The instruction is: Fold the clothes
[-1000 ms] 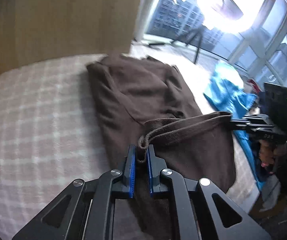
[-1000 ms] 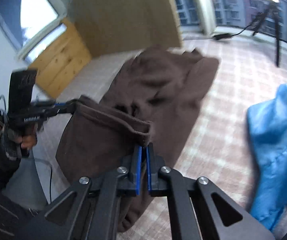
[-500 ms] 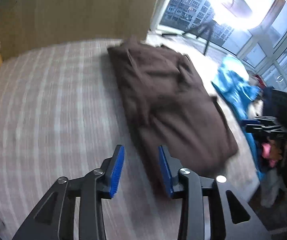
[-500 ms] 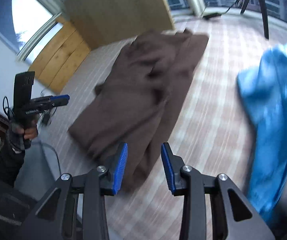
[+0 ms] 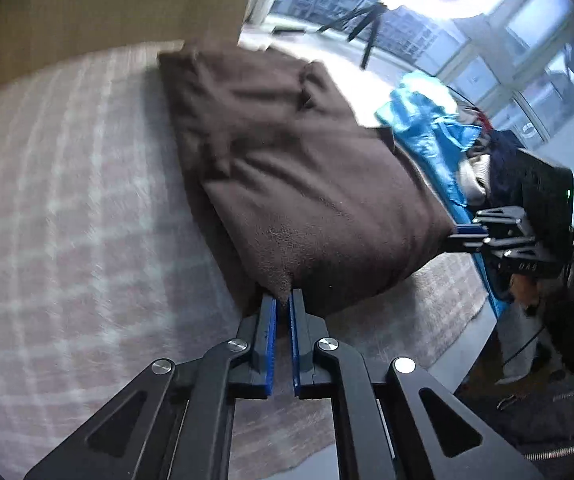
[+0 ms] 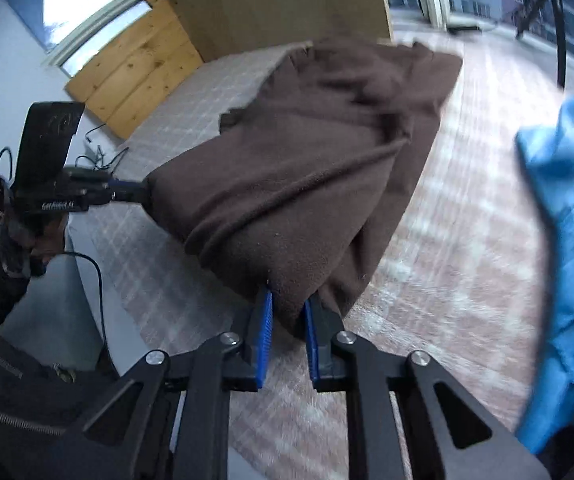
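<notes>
A brown garment (image 5: pixel 307 168) lies folded lengthwise on the checked bed cover (image 5: pixel 67 200). My left gripper (image 5: pixel 282 300) has its jaws closing, and the blue pads pinch the garment's near left corner. In the right wrist view the same garment (image 6: pixel 327 152) fills the middle. There my right gripper (image 6: pixel 287 300) is closing too, with a thick fold of the near right corner squeezed between its pads. Each gripper shows in the other's view: the right gripper (image 5: pixel 459 236) and the left gripper (image 6: pixel 127 196) both sit at the cloth's near edge, which is raised between them.
A blue garment (image 6: pixel 567 200) lies on the bed to the right of the brown one. A wooden headboard (image 6: pixel 135 76) and a wall close the far side. A tripod (image 5: pixel 371 28) stands by the windows. The bed's near edge runs under both grippers.
A second ago both grippers held the garment's raised hem. They opened, dropped it onto the bed and drew back toward the near edge. Now both have closed on the near corners.
</notes>
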`<state>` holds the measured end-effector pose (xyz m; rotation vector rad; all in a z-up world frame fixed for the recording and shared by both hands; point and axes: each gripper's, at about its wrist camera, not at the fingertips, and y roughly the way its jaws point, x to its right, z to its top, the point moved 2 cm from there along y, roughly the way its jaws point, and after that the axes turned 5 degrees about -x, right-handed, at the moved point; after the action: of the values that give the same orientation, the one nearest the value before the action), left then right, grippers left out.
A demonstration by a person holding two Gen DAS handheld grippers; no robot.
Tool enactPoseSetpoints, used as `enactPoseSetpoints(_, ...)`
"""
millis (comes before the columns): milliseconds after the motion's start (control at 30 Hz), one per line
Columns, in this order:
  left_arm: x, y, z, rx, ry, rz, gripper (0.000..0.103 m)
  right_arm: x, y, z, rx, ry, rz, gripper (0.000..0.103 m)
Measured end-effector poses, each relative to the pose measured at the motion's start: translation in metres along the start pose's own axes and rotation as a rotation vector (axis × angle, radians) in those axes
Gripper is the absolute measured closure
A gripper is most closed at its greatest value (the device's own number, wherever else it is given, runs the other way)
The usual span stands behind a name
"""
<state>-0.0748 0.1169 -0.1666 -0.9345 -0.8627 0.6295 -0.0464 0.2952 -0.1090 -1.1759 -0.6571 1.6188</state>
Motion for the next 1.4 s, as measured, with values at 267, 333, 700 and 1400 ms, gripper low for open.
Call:
enactPoseSetpoints(267, -0.018, 0.030, -0.012, -0.070, -0.011, -0.018, 0.097, 0.001, 0.030, -0.012, -0.044, 0.031, -0.101, 0.089)
enactPoseSetpoints(333, -0.009, 0.017, -0.012, -0.058, 0.037, 0.055, 0.095, -0.007, 0.027, -0.010, -0.071, 0.005, -0.129, 0.087)
enactPoseSetpoints(700, 0.018, 0.032, 0.013, -0.052, 0.133, 0.100, 0.098, 0.009, 0.022, 0.007, -0.057, 0.061, -0.132, 0.067)
enactPoseSetpoints(1400, 0.016, 0.065, 0.046, -0.015, 0.222, 0.253, 0.103, 0.022, 0.041, 0.033, -0.054, 0.055, -0.159, 0.093)
